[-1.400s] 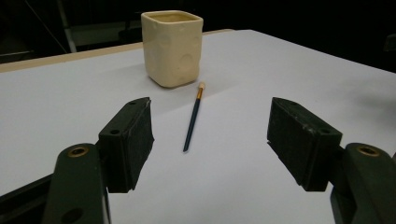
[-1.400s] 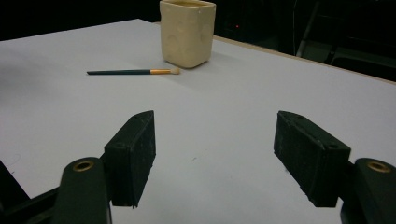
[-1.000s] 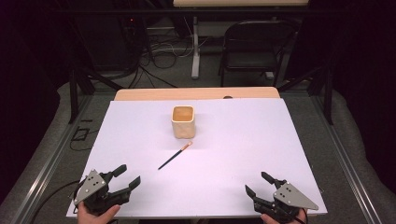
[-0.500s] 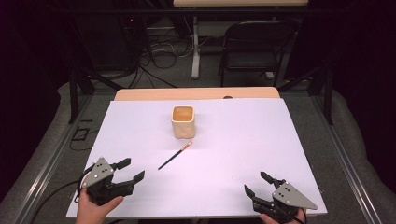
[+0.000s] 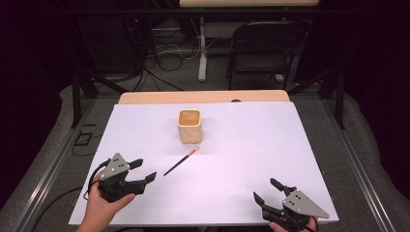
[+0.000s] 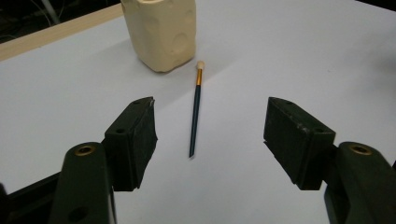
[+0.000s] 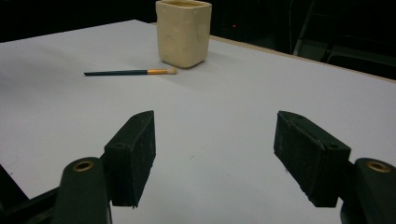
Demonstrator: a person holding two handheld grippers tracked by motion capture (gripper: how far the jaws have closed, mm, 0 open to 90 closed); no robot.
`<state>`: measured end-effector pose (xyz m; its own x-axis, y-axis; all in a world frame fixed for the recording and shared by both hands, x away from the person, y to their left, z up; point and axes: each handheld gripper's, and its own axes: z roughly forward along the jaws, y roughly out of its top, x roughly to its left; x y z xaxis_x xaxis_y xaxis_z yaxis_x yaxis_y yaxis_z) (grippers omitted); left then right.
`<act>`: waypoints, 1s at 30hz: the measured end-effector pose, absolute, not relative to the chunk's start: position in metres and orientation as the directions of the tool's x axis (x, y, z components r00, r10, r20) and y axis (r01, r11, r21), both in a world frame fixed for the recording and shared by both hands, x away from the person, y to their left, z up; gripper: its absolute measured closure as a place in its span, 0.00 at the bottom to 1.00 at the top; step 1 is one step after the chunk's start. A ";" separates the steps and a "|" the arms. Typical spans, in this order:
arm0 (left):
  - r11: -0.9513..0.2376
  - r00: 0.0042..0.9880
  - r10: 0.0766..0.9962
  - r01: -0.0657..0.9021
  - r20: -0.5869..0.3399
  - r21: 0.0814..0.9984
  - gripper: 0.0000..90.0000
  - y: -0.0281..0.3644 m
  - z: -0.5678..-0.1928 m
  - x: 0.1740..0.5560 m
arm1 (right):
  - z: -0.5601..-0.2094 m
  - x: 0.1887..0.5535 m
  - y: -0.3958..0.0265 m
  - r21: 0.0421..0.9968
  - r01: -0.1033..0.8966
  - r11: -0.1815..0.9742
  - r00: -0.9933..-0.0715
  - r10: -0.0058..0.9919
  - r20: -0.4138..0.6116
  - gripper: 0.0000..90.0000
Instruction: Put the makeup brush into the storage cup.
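A cream square cup [image 5: 189,125] stands upright at the middle of the white sheet [image 5: 251,145]. A dark-handled paintbrush [image 5: 181,161] lies just in front of it, its pale tip toward the cup. My left gripper [image 5: 146,169] hovers a short way left of the brush's handle end, pointing at it. It is open, its jaws have just been closing slightly, and nothing is between them. In the left gripper view the brush [image 6: 195,112] lies ahead of the gripper [image 6: 210,126], with the cup [image 6: 161,32] behind. My right gripper [image 5: 264,188] rests open and empty at the front right.
The table's wooden far edge [image 5: 203,96] shows beyond the sheet. A dark chair [image 5: 263,48] and floor cables [image 5: 169,53] lie behind the table. In the right gripper view the cup [image 7: 183,32] and brush [image 7: 126,72] sit far ahead.
My left gripper has risen and moved forward and right toward the brush's handle end. The right gripper, cup and brush have stayed put.
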<state>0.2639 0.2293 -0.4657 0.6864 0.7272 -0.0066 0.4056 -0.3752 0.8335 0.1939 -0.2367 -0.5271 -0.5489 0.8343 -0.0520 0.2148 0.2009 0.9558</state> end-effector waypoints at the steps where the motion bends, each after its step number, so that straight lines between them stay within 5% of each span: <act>1: -0.379 0.686 0.727 0.413 -0.010 0.828 0.38 0.229 -0.465 0.265 | -0.527 0.194 -0.237 0.956 0.215 0.201 -0.549 0.834 -0.052 0.32; 30: -0.541 0.669 0.744 0.593 0.010 0.596 0.43 0.195 -0.449 0.313 | -0.527 0.194 -0.236 0.955 0.211 0.207 -0.554 0.831 -0.057 0.32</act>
<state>0.3135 0.1949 -0.4491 0.6685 0.7436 0.0103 0.5929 -0.5412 0.5963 0.1942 -0.2363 -0.5274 -0.5540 0.8305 -0.0573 0.2112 0.2067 0.9553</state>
